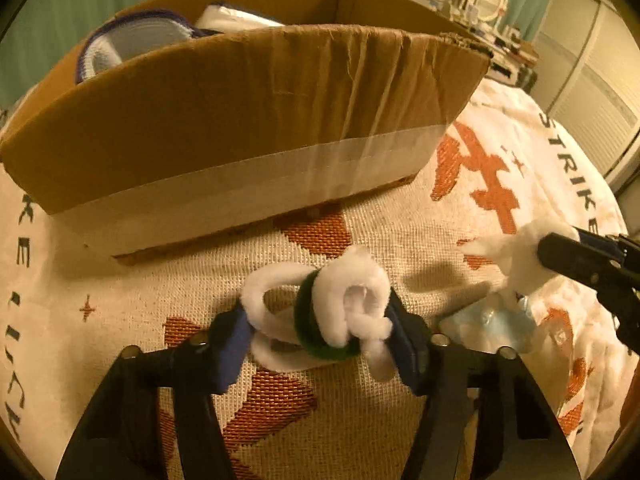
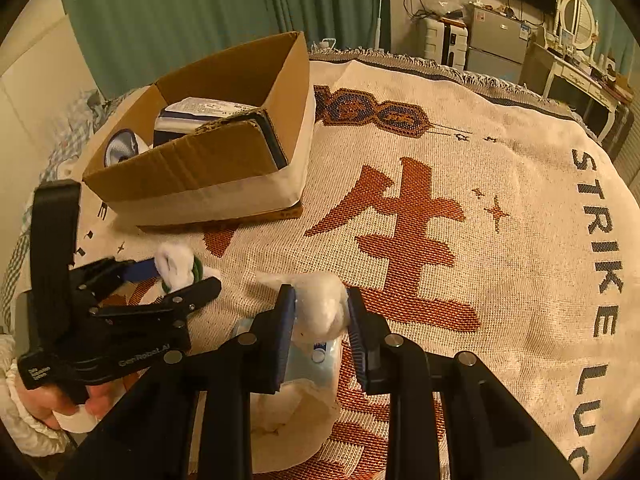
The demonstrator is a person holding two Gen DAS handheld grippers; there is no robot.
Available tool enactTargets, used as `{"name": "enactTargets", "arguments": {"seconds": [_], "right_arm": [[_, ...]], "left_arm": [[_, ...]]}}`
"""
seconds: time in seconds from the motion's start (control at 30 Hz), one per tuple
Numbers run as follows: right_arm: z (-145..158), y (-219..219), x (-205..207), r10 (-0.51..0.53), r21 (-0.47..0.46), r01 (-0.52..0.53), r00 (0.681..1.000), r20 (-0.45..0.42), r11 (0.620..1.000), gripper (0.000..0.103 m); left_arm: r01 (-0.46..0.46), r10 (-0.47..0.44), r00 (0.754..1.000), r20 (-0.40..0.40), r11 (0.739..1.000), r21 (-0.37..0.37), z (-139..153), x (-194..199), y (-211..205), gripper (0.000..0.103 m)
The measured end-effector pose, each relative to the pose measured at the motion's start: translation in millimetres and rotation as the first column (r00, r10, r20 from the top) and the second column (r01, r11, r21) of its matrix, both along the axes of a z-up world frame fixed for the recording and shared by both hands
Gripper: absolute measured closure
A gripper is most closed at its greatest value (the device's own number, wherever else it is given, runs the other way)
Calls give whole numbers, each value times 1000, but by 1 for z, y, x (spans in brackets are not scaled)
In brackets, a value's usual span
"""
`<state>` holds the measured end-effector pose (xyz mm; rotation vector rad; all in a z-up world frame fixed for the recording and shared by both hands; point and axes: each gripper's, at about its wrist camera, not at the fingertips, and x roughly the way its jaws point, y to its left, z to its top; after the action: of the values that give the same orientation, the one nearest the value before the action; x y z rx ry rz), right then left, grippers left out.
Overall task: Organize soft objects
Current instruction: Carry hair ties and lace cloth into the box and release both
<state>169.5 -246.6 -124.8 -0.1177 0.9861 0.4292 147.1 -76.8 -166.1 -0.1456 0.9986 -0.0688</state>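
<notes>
At the far left the person's left hand [image 2: 60,408] wraps the black handle from below, a white knitted cuff at the wrist, and tilts the left gripper [image 1: 320,336] forward and low over the woven blanket [image 2: 500,280]. Its two blue-padded fingers [image 1: 230,344] are clamped on a white fuzzy twist with a green ring [image 1: 320,320], one pad on each side, the loops of it bulging out between them just above the cloth. Beyond that, the cardboard box [image 1: 248,120] sits on the blanket with a band of white tape along its lower wall; a round blue-rimmed thing [image 1: 132,44] and a white packet [image 1: 236,18] lie inside. To the right of the left gripper, and close beside it, the right gripper [image 2: 320,320] reaches in level, its fingers squeezed on a white cotton wad [image 2: 320,300] held a little off the surface. Under that wad a pale blue plastic pouch [image 2: 316,360] rests on a crumpled white cloth [image 2: 288,420]. Farther right the blanket spreads out with its big orange character and dark lettering
</notes>
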Motion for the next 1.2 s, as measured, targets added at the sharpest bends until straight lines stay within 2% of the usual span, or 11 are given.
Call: {"name": "enactTargets", "arguments": {"seconds": [0.1, 0.3, 0.4, 0.63, 0.8, 0.97, 1.2], "right_arm": [[3, 1, 0, -1, -1, 1, 1000, 4, 1000, 77], [26, 8, -12, 20, -9, -20, 999, 49, 1000, 78], [49, 13, -23, 30, -8, -29, 996, 89, 1000, 78], [105, 28, -49, 47, -23, -43, 980, 192, 999, 78], [153, 42, -61, 61, -30, -54, 950, 305, 998, 78], [195, 61, -61, 50, -4, -52, 927, 372, 999, 78], [219, 80, -38, 26, 36, -46, 908, 417, 998, 78]], "left_arm": [[13, -13, 1000, 16, 1000, 1, 7, -4, 2, 53], [33, -33, 998, 63, 999, -7, 34, -23, 4, 56], [48, -48, 994, 98, 999, 3, 58, -37, 7, 56], [60, -52, 978, 201, 998, -34, 118, -62, 20, 56], [49, -39, 967, 252, 998, -37, 155, -71, 31, 56], [34, -20, 959, 283, 998, -44, 182, -63, 46, 56], [24, -5, 952, 305, 998, -60, 202, -28, 68, 56]]}}
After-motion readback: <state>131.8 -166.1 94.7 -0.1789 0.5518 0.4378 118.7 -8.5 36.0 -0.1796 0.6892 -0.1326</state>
